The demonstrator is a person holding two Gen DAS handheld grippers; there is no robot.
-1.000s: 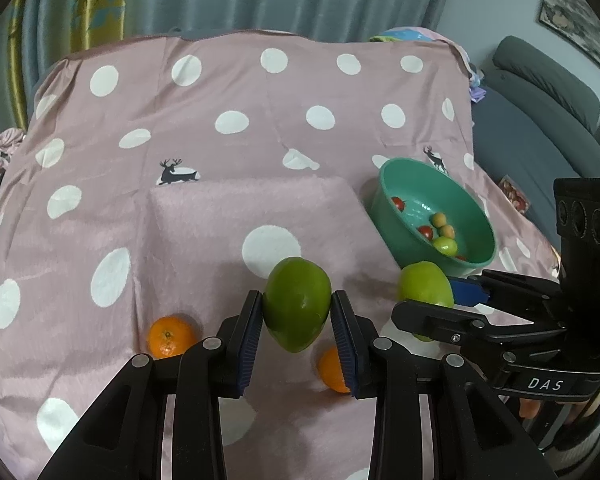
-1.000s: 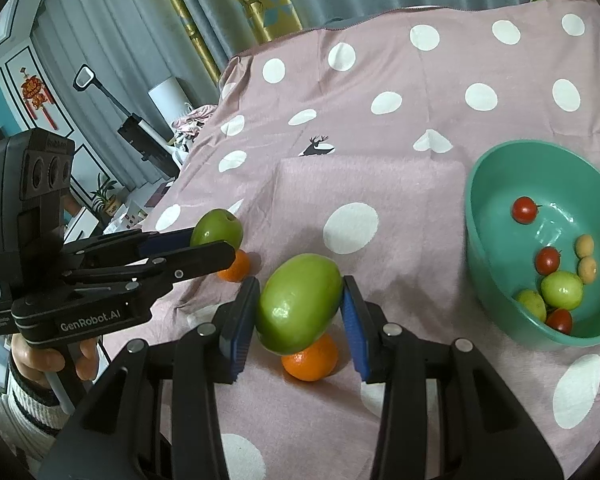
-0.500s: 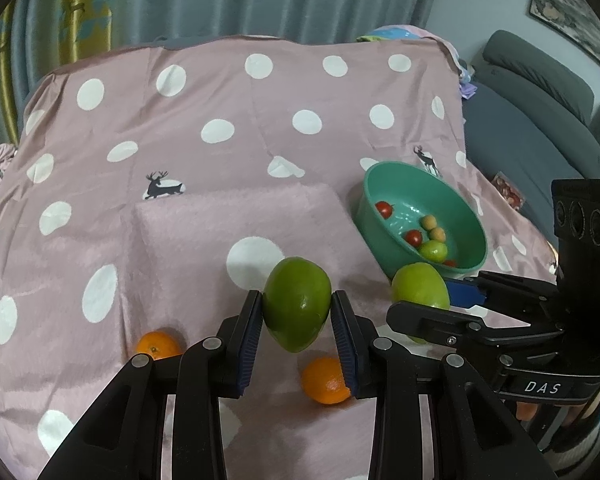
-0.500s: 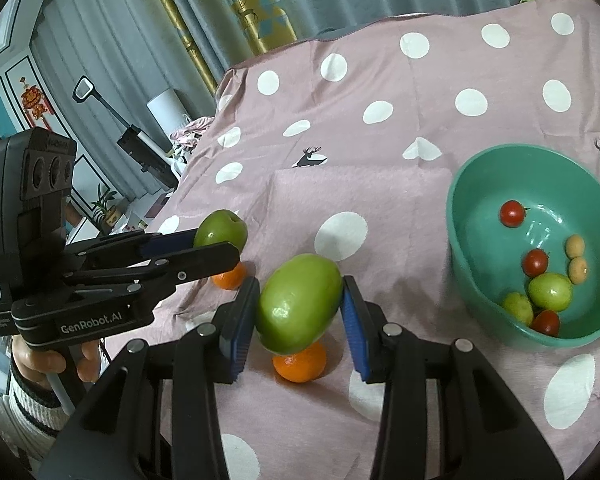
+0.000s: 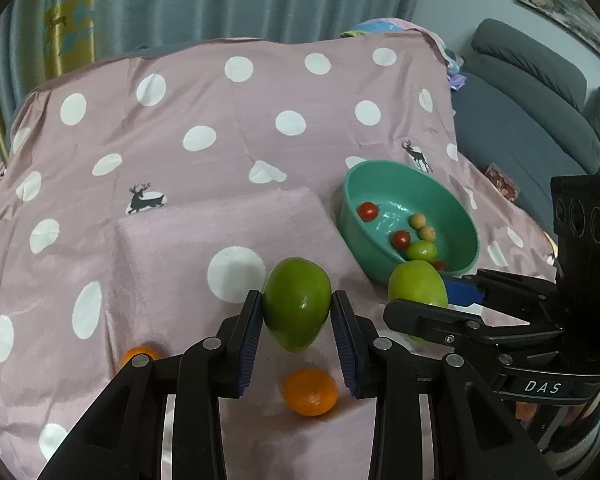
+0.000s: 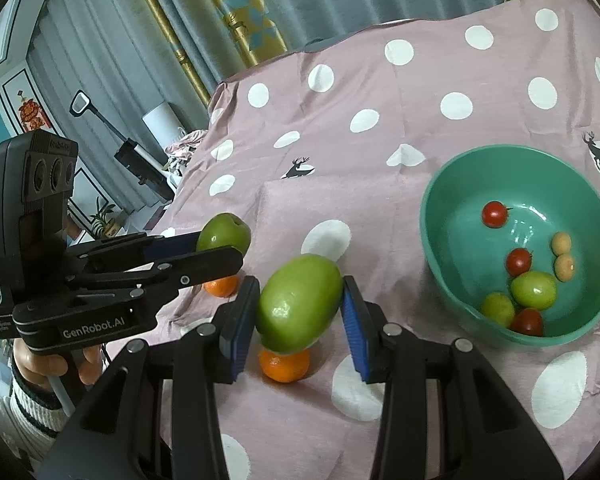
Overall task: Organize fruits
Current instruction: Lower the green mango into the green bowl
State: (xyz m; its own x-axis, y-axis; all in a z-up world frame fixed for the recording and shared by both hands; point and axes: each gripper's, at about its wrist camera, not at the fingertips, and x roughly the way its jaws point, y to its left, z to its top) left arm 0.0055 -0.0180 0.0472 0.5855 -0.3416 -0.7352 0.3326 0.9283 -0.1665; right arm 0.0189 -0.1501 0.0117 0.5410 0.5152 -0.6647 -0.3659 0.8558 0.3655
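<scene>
My left gripper (image 5: 296, 316) is shut on a green mango (image 5: 297, 308) and holds it above the cloth. My right gripper (image 6: 300, 308) is shut on a second green mango (image 6: 299, 302), also lifted; from the left wrist view it shows to the right (image 5: 418, 286). The left gripper's mango shows in the right wrist view (image 6: 224, 234). A teal bowl (image 6: 432, 240) at the right holds cherry tomatoes (image 6: 496, 213), small green fruits (image 6: 534, 289) and small tan fruits. Two oranges lie on the cloth: one (image 6: 284, 364) under my right gripper, one (image 5: 140, 354) further left.
A pink cloth with white dots (image 5: 260, 120) covers the table, with a raised square patch (image 5: 220, 232) in the middle. A grey sofa (image 5: 532, 92) stands at the right. Curtains hang behind the table.
Both grippers have lifted and pulled back a little with their mangoes; the bowl and oranges sit lower and farther in view. The grips have not changed.
</scene>
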